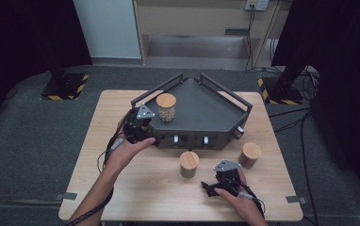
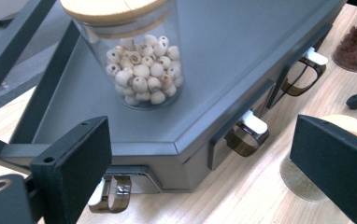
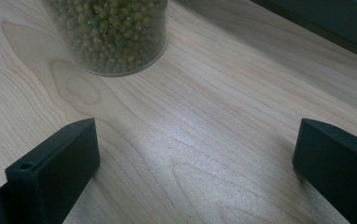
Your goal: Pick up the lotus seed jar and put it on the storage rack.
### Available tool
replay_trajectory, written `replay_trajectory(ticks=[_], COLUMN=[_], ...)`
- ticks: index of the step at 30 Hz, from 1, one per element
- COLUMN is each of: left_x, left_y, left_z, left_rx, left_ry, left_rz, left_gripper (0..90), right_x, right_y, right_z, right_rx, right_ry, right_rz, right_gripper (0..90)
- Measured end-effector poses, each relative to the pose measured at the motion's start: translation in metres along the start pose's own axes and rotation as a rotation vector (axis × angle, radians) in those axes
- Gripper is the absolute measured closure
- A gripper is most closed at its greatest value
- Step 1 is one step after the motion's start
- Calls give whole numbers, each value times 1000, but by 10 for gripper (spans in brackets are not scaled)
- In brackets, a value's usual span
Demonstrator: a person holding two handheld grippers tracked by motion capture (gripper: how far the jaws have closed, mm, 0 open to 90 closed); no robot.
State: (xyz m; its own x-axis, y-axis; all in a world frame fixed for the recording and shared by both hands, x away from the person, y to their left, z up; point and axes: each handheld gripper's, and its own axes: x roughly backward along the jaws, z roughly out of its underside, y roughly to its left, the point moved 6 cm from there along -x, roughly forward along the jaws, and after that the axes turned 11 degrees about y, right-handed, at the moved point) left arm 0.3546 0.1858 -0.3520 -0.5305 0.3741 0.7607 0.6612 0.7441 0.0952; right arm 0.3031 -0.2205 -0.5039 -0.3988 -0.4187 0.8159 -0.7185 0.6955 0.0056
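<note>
We hold the left gripper (image 1: pixel 146 134) at the front left corner of the dark tray (image 1: pixel 201 115), its jaws spread wide with nothing between them. In the left gripper view the two black jaws stand far apart, one over the tray's corner and one in front of a jar on the table. The jar of pale round seeds (image 2: pixel 141 65) stands upright on the tray just beyond those jaws, near the tray's left rail, with its wooden lid on; in the high view it (image 1: pixel 166 107) sits toward the left rear of the tray. Small clips with white tips (image 2: pixel 251 133) hang along the tray's front edge.

Our right gripper (image 1: pixel 211 188) rests low over the wooden table (image 1: pixel 135 188) near the front right, and its jaws are wide apart too, holding nothing. In the right gripper view the bare wood lies between the jaws, and the jar of green beans (image 3: pixel 109 35) stands on the table a little beyond the jaws. In the high view that jar (image 1: pixel 189 164) stands just in front of the tray, and a jar of red-brown contents (image 1: pixel 249 155) stands to its right, well apart from it
</note>
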Motion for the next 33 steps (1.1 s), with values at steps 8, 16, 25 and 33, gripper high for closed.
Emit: replay_trajectory(ticks=[8, 16, 25, 33], left_x=[-4, -4, -3, -3], left_y=[-3, -7, -5, -1], left_z=[10, 22, 40, 58], left_rx=[18, 29, 51, 71], left_ry=[-2, -10, -2, 15], left_rz=[4, 9, 10, 4], left_gripper=[42, 41, 40, 36], right_x=[0, 0, 1, 1], right_y=[1, 1, 3, 3], right_z=[1, 1, 1, 1], right_rx=[-4, -7, -12, -11], right_ry=[-1, -2, -2, -3], right_rz=[4, 5, 8, 8], right_gripper=[11, 11, 15, 15])
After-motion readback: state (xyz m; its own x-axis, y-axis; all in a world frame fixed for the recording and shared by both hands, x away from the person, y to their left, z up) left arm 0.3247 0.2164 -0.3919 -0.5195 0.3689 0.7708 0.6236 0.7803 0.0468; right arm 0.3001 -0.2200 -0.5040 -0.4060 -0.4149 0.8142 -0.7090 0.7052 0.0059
